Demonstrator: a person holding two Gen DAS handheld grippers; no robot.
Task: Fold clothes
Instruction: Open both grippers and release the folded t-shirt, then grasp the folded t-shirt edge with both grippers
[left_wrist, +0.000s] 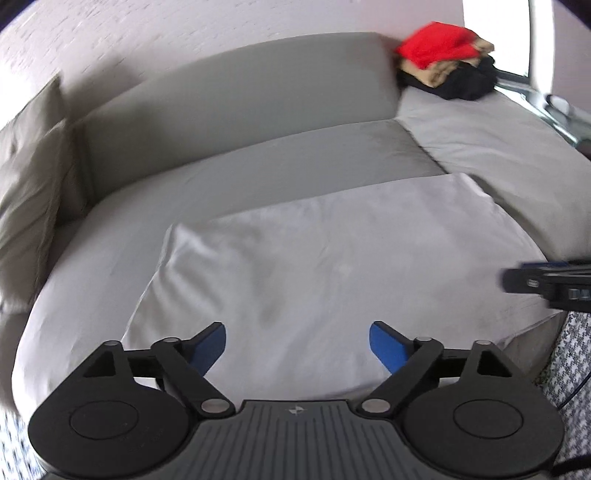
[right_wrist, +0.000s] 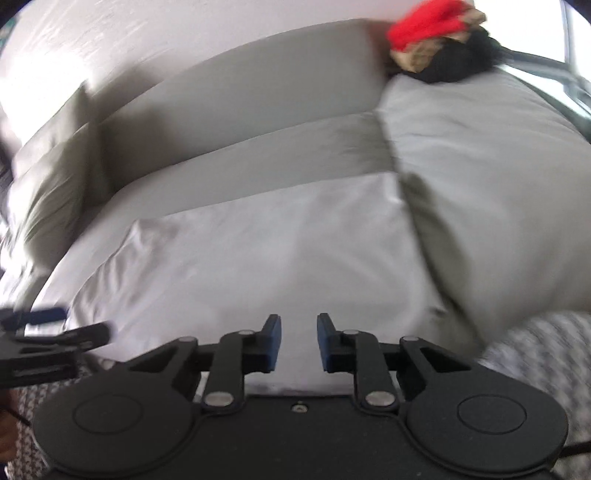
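Lying crosswise (folded): pale garment (left_wrist: 314, 266)

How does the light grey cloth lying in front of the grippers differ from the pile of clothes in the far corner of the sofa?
The light grey cloth is one pale piece, spread flat on the seat; the pile of clothes is several pieces stacked: red on top, tan and black beneath. The cloth lies close, just past the open left gripper; the pile sits far back, beside the backrest. Both rest on the grey sofa, and no gripper touches either.
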